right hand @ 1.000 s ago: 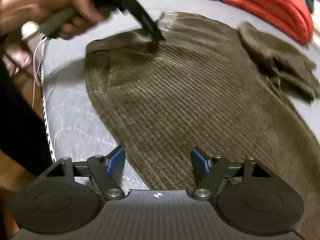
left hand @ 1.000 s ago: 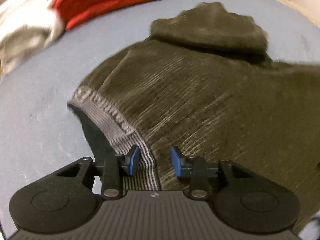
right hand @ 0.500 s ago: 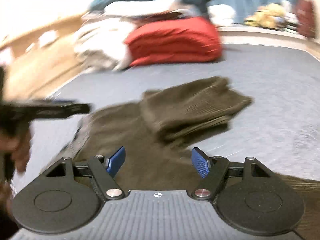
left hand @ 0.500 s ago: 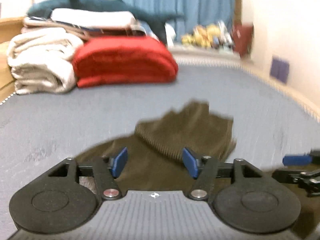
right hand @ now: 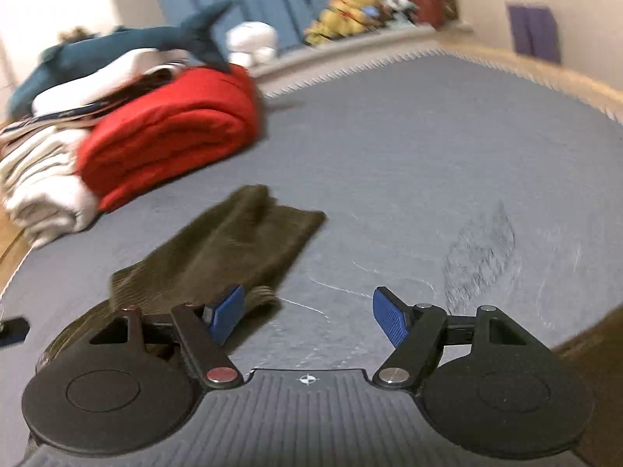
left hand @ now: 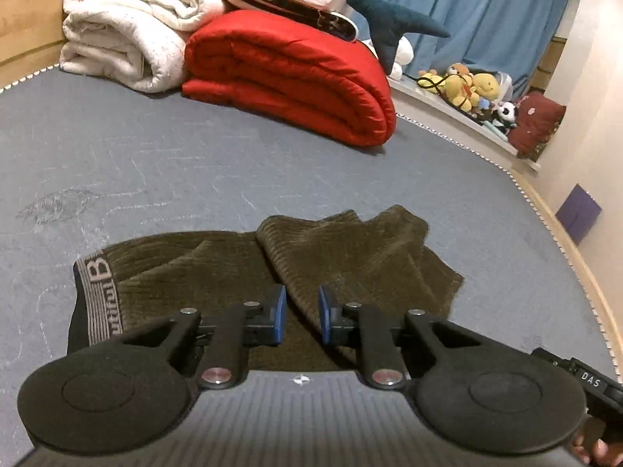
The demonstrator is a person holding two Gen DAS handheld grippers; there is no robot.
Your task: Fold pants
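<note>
A grey bed [left hand: 163, 163] fills most of both views, its piped edge seen along the far side. The brown corduroy pants [left hand: 350, 257] are spread on it, close to the cameras, with one part folded over on top of the rest; in the right wrist view the same pants [right hand: 233, 249] are seen as a folded strip running away to the left. A striped grey waistband [left hand: 97, 292] with lettering is seen at the left end of the pants in the left wrist view.

At the far end of the bed a red folded quilt [left hand: 288, 74] is stacked, with a white rolled blanket [left hand: 128, 27] touching it on the left. A blue plush shark [left hand: 385, 19] is laid across the top of that pile. Blue curtains [left hand: 486, 7] are hung behind, and a heap of yellow plush toys [left hand: 467, 85] is gathered on the ledge beside the bed.

The left tongs [left hand: 301, 317] are held above the pants, pointing down at them. The blue pads are being drawn together, only a narrow gap is left, and nothing is gripped between them. The right tongs [right hand: 307, 315] are held wide apart over the bare bed, and nothing is gripped; the left pad [right hand: 227, 313] is seen just in front of the edge of the pants, though whether it touches the cloth cannot be told. The right wrist view is blurred.
</note>
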